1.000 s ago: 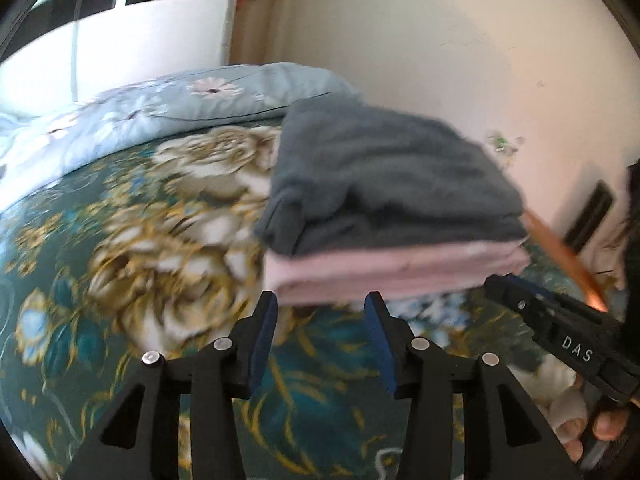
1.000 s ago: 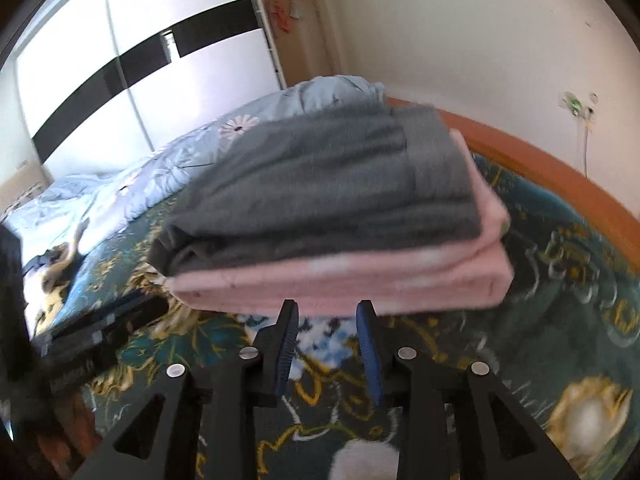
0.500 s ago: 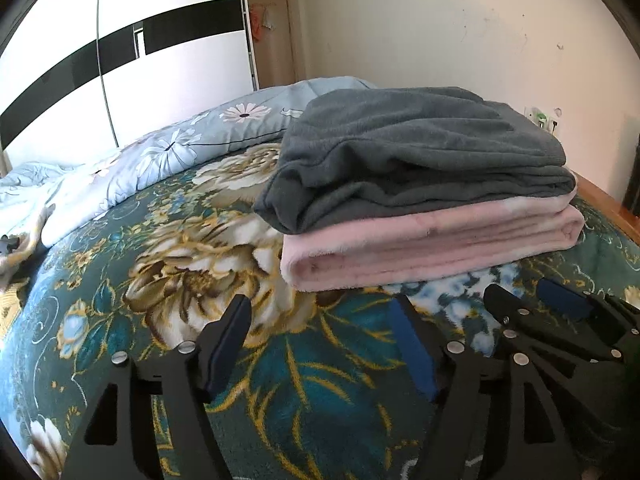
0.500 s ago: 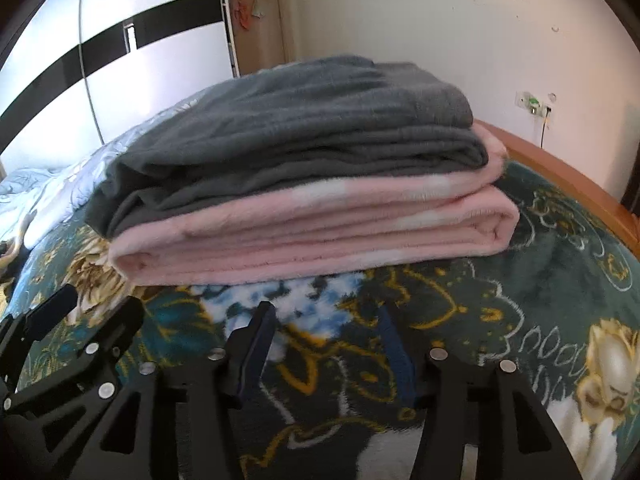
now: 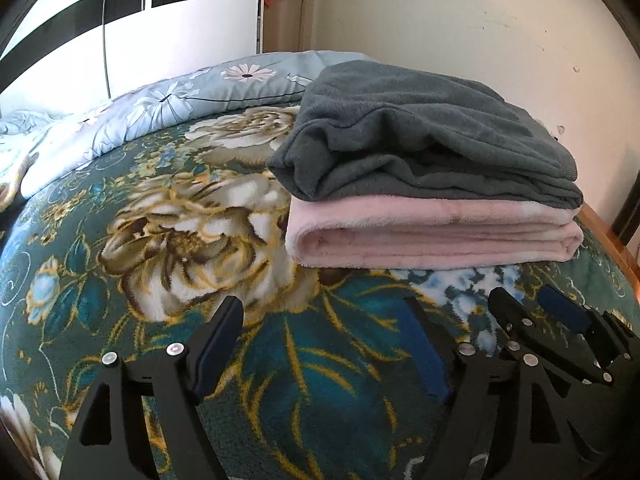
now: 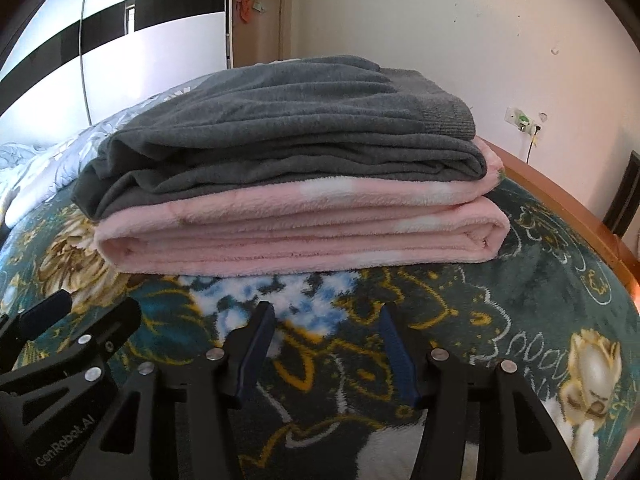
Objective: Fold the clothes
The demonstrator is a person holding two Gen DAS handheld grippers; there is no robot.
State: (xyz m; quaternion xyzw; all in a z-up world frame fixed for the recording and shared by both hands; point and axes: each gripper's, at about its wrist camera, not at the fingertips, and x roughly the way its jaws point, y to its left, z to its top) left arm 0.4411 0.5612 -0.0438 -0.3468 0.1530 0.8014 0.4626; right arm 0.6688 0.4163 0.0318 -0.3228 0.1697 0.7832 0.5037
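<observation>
A folded grey garment [image 5: 432,140] [image 6: 288,128] lies on top of a folded pink fleece garment [image 5: 432,236] [image 6: 296,236]; the stack rests on the dark green floral blanket [image 5: 304,360] [image 6: 540,280]. My left gripper [image 5: 322,312] hovers in front of the stack, its jaws opening with only blanket between them. My right gripper [image 6: 328,320] also sits short of the stack, open and holding nothing. It shows at the right edge of the left wrist view as the right gripper [image 5: 528,300]; the left gripper [image 6: 96,306] shows at the left edge of the right wrist view.
A pale blue flowered quilt [image 5: 168,108] lies bunched behind the stack. A white wardrobe with a black stripe [image 6: 132,52] and a cream wall [image 6: 460,32] stand beyond the bed. The wooden bed frame [image 6: 560,196] runs along the right side.
Both grippers have spread their jaws wider and sunk toward the blanket. The right gripper has swung sideways and now faces the stack squarely. The stack lies still.
</observation>
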